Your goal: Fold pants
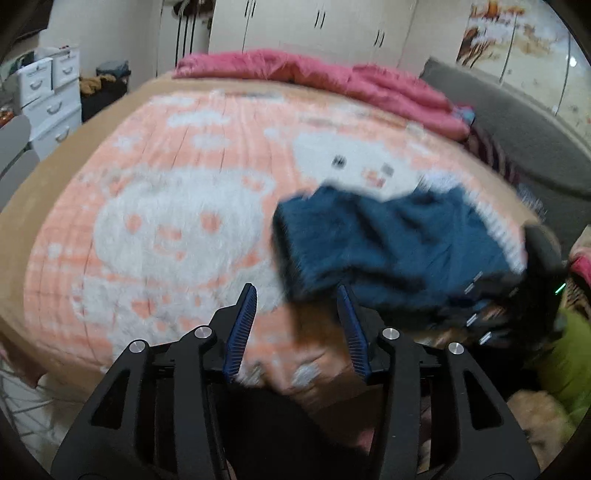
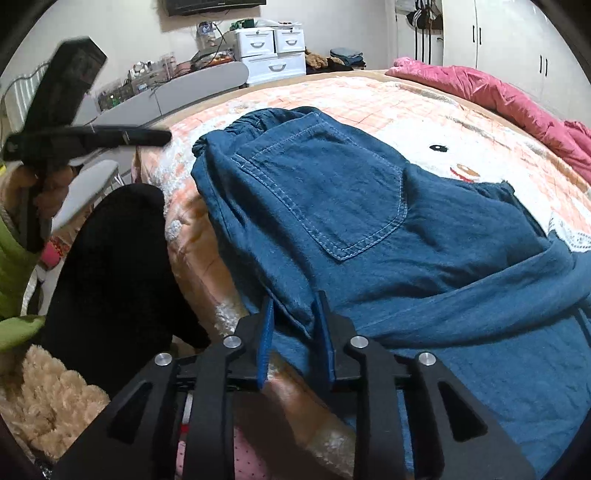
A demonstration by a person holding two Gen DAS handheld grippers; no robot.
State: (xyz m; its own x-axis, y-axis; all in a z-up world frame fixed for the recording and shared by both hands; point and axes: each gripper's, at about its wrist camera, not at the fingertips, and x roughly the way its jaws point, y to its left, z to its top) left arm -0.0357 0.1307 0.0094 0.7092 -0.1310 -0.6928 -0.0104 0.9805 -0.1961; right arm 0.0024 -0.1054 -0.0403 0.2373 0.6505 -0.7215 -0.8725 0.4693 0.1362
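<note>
- Lying folded on peach blanket (image 2: pixel 369 96) at bed's near edge: blue pants (image 2: pixel 369 206).
- Standing apart, gripping nothing: left gripper (image 1: pixel 297 291) fingers.
- Straddling pants fold, slightly parted, not pressing: right gripper (image 2: pixel 295 299) fingers.

Each camera rides on a handheld gripper and looks forward and downward along its two fingers. The left wrist view faces across the bed (image 1: pixel 155 122), blurred; the right sits close over the blue pants (image 2: pixel 332 206). Both share bedspread, pants and white wardrobe (image 1: pixel 317 26).
</note>
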